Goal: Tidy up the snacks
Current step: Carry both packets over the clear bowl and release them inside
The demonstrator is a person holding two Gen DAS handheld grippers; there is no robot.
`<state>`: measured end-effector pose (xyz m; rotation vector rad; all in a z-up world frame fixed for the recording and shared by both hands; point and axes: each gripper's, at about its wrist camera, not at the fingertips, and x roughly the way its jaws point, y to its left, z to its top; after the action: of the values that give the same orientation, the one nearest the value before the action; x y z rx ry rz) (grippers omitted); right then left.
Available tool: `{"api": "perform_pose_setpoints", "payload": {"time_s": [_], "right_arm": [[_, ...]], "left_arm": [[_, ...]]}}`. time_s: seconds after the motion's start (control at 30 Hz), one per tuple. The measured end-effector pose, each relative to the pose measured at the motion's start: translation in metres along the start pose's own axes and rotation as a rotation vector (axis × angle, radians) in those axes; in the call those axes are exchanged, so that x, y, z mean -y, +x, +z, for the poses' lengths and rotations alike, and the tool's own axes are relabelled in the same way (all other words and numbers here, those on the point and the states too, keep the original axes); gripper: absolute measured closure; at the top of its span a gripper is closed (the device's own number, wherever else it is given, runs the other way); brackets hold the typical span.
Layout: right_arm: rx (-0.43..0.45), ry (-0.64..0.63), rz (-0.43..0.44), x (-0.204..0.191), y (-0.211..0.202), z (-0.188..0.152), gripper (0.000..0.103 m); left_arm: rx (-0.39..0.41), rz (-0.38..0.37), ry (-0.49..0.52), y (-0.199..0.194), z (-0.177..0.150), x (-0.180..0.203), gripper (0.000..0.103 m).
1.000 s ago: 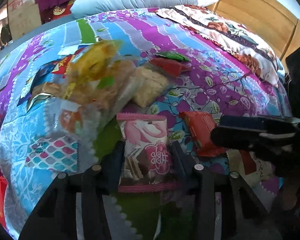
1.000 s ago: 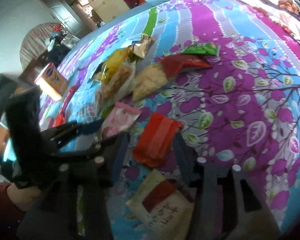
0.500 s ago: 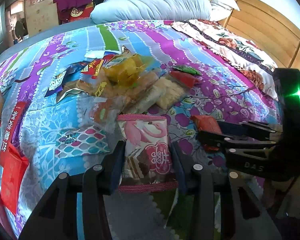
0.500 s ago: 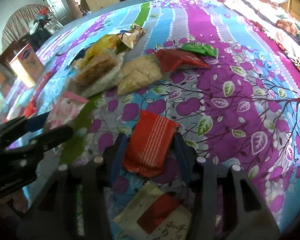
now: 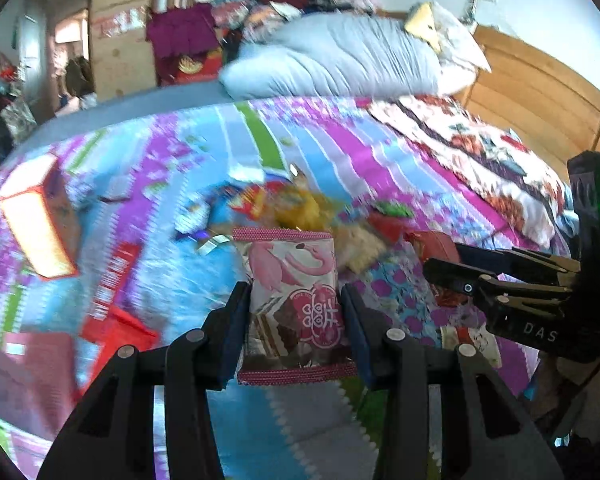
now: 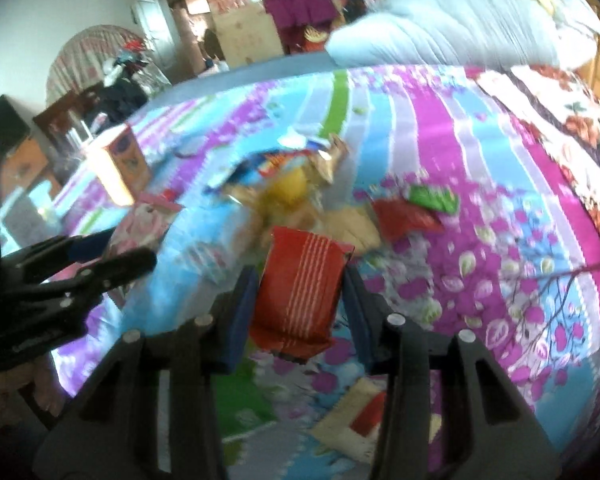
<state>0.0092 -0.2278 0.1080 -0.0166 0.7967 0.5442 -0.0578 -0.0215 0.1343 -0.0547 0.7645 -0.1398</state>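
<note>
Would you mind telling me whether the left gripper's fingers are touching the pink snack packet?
Touching. In the left wrist view, both fingers of the left gripper press against the sides of the pink snack packet, with no gap visible on either side.

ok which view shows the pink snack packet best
The left wrist view: the pink snack packet fills the centre, clamped between the left gripper, its flamingo print readable. In the right wrist view the packet appears only at the left edge, blurred and seen at an angle, partly hidden by the left gripper's fingers.
</note>
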Motion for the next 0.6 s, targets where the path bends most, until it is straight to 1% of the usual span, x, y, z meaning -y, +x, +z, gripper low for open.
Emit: {"api": "perform_pose_setpoints", "payload": {"time_s": [0.07, 0.17, 0.27, 0.4, 0.6], "right_arm": [[0.018, -0.025, 0.015, -0.013, -0.005, 0.009, 0.059], [0.045, -0.061, 0.043, -0.034, -0.011, 0.025, 0.059], [0.073, -0.099, 0.069, -0.057, -0.016, 0.042, 0.059], [0.108, -0.153, 0.113, -0.092, -0.023, 0.068, 0.060], [0.139, -0.237, 0.182, -0.149, -0.024, 0.099, 0.059]], "left_arm": [[0.029, 0.030, -0.006, -0.017, 0.008, -0.009, 0.056], [0.078, 0.094, -0.014, -0.047, 0.021, -0.029, 0.056], [0.118, 0.153, -0.042, -0.074, 0.030, -0.054, 0.056], [0.153, 0.226, -0.086, -0.106, 0.035, -0.088, 0.056], [0.186, 0.314, -0.152, -0.146, 0.032, -0.138, 0.056]]}}
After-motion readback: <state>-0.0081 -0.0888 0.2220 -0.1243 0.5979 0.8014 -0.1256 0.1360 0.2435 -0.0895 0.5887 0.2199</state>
